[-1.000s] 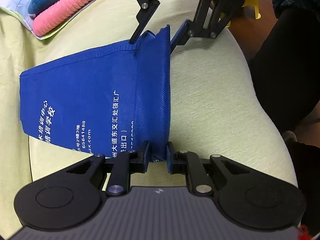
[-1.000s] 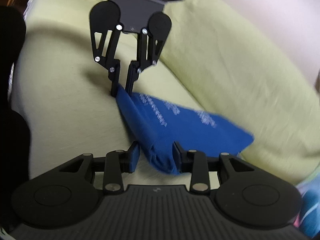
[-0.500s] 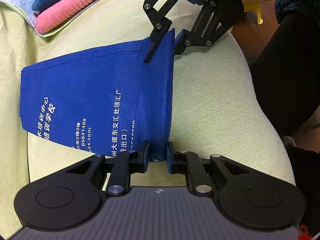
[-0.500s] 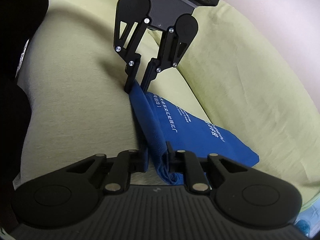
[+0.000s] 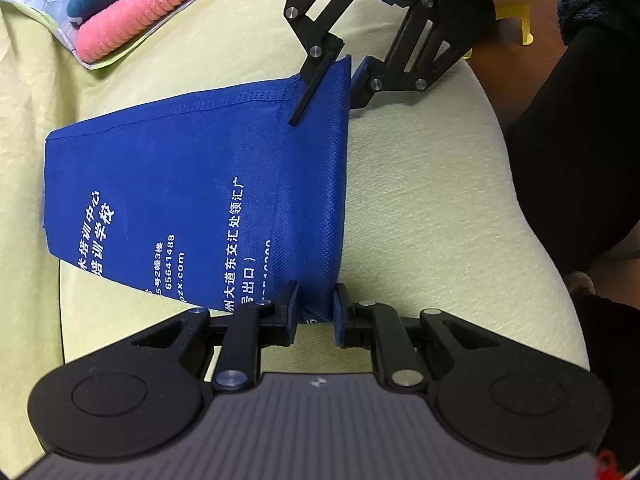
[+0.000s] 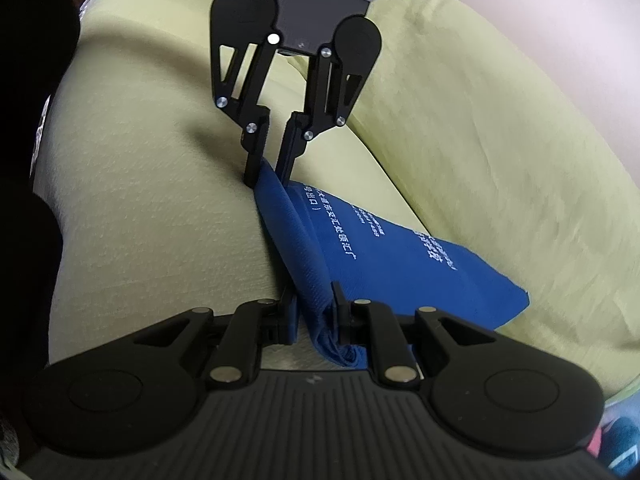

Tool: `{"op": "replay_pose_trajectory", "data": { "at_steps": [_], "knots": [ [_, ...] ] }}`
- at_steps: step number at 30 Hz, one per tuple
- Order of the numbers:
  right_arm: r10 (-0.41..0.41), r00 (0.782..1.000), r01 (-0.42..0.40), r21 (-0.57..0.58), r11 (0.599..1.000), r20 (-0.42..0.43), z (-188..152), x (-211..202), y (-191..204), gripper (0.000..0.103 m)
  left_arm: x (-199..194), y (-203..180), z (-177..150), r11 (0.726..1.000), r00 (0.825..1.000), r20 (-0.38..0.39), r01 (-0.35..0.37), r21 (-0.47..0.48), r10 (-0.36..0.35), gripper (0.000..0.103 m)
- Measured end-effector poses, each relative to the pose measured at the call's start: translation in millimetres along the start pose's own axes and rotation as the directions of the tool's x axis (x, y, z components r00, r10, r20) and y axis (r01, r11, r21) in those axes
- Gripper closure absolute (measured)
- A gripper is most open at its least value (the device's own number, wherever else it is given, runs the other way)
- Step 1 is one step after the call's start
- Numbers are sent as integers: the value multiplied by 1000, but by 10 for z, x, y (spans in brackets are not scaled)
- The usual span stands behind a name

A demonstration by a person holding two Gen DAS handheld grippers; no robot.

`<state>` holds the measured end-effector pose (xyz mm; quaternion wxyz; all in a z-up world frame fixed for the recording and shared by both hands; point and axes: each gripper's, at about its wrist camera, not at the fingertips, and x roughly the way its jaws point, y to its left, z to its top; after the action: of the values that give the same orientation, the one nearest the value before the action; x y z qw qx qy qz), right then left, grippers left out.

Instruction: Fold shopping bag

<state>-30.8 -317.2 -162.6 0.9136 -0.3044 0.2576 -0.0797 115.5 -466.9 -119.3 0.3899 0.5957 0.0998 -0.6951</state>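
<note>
We hold the blue shopping bag (image 5: 192, 184) by one raised edge above the green sofa cushion (image 5: 432, 216); its far side rests on the cushion. Our left tool (image 5: 316, 306) is clamped on one corner of that edge, and our right tool (image 6: 316, 320) is clamped on the other. To fold well, we judge we should keep the edge taut, move both corners together, and lay it square on the far side.

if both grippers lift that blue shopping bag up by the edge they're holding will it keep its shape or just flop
Likely flop: the blue shopping bag is thin woven-looking fabric, bunched between the right gripper. It probably weighs little, lying flat and seemingly empty. The left gripper pinches the same edge, so that edge should stay taut.
</note>
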Motion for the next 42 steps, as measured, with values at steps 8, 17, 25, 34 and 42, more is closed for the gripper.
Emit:
{"op": "replay_pose_trajectory", "data": {
  "at_steps": [8, 17, 25, 34, 42],
  "knots": [
    [111, 994, -101, 314, 944, -14, 26, 3, -330, 90, -88, -36, 9, 991, 1000, 19, 12, -135, -9, 87],
    [311, 949, -284, 580, 763, 55, -284, -288, -615, 89, -204, -171, 92, 956, 976, 117, 203, -213, -181, 84],
    [113, 993, -113, 268, 957, 14, -155, -371, -312, 55, -154, -101, 111, 957, 975, 104, 216, -194, -199, 84],
    [186, 981, -187, 7, 982, 54, -169, -364, -203, 94, -163, -144, 66, 951, 972, 121, 222, -213, -200, 83],
    [436, 896, -411, 540, 734, 89, -492, -121, -713, 92, -153, 126, -63, 858, 935, 204, 350, -375, -291, 83]
  ]
}}
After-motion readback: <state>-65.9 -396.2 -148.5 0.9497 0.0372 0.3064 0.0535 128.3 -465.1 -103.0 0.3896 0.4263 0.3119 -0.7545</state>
